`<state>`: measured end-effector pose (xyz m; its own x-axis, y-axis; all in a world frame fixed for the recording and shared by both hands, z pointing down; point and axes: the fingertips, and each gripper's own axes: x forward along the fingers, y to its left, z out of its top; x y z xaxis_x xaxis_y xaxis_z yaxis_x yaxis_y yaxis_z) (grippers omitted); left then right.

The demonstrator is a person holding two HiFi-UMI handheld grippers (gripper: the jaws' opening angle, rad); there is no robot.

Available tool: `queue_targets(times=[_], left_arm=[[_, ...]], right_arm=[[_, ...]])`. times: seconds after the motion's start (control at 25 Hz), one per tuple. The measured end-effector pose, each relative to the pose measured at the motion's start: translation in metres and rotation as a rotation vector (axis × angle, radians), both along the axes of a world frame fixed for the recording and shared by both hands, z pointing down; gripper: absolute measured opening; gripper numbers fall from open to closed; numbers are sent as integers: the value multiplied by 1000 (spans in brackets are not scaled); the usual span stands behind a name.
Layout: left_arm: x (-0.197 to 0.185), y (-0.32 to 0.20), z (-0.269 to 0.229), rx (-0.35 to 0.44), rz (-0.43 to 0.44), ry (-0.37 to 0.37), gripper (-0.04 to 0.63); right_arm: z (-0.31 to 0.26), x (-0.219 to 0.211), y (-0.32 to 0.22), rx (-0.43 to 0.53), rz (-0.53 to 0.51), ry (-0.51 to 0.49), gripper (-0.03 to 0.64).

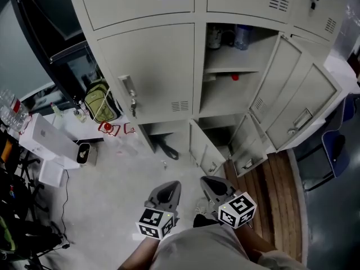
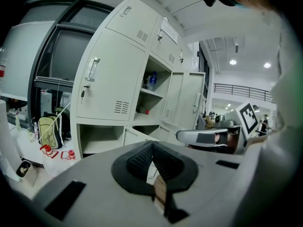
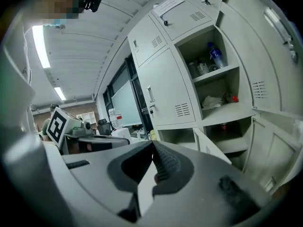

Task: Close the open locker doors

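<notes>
The beige locker bank [image 1: 146, 66] stands ahead of me. Its middle compartment [image 1: 230, 72] is open, and two tall doors [image 1: 284, 77] [image 1: 306, 114] swing out to the right. Below, two small doors [image 1: 207, 151] [image 1: 250, 148] hang open over the floor. My left gripper [image 1: 169, 188] and right gripper [image 1: 211, 183] are held low by my body, short of the lockers, both shut and empty. The left gripper view shows the shut left gripper [image 2: 151, 148] facing the open shelves [image 2: 147, 96]. The right gripper view shows the shut right gripper [image 3: 152, 145] below the open compartment [image 3: 213, 86].
A green backpack [image 1: 101, 103] leans at the lockers' left end, with red items [image 1: 115, 129] on the floor and white boxes [image 1: 48, 142] further left. Bottles [image 1: 242, 36] stand on the open top shelf. A blue chair [image 1: 337, 145] is at the right.
</notes>
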<state>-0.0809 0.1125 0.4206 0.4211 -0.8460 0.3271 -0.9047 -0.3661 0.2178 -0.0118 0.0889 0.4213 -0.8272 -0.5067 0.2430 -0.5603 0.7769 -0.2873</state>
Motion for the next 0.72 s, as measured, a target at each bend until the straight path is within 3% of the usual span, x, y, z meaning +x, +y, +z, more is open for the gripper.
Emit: queue_targets(times=[0.72], left_arm=[[24, -96, 12, -25, -51, -1, 14]], right_arm=[[15, 59, -128, -24, 64, 34, 28]])
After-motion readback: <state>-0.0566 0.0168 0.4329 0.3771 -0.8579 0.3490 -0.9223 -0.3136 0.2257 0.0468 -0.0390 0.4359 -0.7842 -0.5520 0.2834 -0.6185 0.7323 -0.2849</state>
